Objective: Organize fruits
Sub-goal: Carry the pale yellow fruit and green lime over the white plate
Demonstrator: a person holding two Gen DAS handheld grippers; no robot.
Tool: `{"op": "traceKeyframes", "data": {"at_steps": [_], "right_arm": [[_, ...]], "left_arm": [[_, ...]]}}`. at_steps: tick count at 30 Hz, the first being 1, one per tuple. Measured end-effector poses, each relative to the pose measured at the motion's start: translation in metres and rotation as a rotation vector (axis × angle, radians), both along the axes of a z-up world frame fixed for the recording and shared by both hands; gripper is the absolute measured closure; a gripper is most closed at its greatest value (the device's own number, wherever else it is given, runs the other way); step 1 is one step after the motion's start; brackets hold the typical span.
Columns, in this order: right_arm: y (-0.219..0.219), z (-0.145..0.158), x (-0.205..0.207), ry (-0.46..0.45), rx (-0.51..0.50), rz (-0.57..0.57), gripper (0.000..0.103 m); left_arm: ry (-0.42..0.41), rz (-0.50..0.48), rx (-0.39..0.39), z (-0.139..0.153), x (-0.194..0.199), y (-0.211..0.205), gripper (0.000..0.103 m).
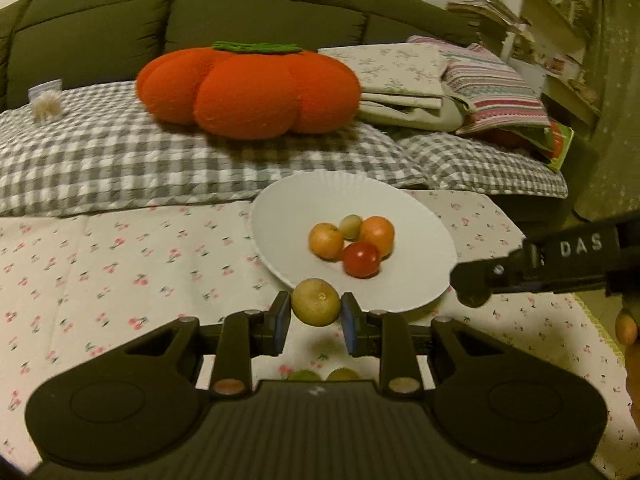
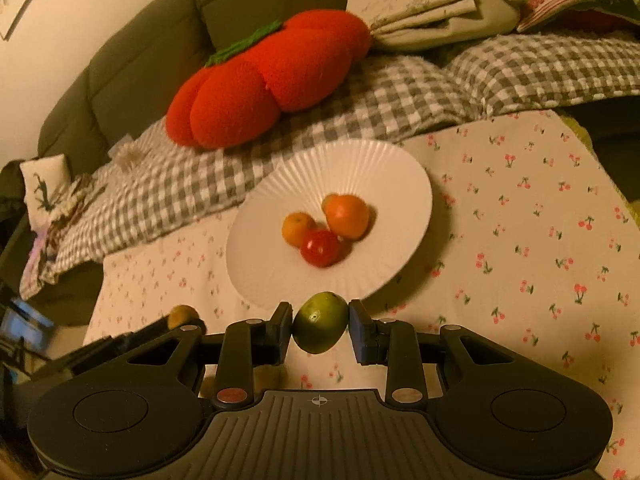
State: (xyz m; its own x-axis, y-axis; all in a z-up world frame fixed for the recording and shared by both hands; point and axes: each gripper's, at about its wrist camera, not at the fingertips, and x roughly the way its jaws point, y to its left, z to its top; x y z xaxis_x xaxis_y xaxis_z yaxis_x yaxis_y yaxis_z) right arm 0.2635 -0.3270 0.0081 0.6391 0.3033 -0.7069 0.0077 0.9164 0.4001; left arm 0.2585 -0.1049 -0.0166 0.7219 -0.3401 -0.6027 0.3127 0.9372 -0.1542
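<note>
A white ribbed plate (image 1: 420, 216) (image 2: 280, 276) sits on the cherry-print cloth and holds two oranges (image 1: 327, 241) (image 2: 347, 216), a red tomato (image 1: 361, 259) (image 2: 320, 248) and a small yellowish fruit (image 1: 351, 227). My left gripper (image 1: 316, 318) is shut on a yellow-brown citrus fruit (image 1: 316, 302), held just before the plate's near rim. My right gripper (image 2: 320, 326) is shut on a green lime (image 2: 320, 322), also at the plate's near edge. The right gripper's body (image 1: 532, 268) shows at the right in the left wrist view. Two more greenish fruits (image 1: 322, 375) lie on the cloth under the left gripper.
A big orange pumpkin-shaped cushion (image 1: 248, 88) (image 2: 264, 76) rests on a grey checked blanket (image 1: 100, 152) behind the plate. Folded linens and a striped pillow (image 1: 492, 84) lie to the right. A dark green sofa back (image 1: 100, 28) stands behind. A hand (image 1: 628, 328) is at the right edge.
</note>
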Motion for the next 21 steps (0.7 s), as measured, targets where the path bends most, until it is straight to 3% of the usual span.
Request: {"op": "traceKeyframes", "data": {"at_steps": [7, 21], "right_arm": [[-0.006, -0.007, 0.014, -0.020, -0.009, -0.033, 0.073], [0.003, -0.024, 0.035, -0.039, -0.088, 0.011, 0.073]], "left_arm": [[0.005, -0.037, 0.015, -0.012, 0.019, -0.020, 0.078], [-0.020, -0.060, 0.064, -0.022, 0.033, -0.033, 0.077]]}}
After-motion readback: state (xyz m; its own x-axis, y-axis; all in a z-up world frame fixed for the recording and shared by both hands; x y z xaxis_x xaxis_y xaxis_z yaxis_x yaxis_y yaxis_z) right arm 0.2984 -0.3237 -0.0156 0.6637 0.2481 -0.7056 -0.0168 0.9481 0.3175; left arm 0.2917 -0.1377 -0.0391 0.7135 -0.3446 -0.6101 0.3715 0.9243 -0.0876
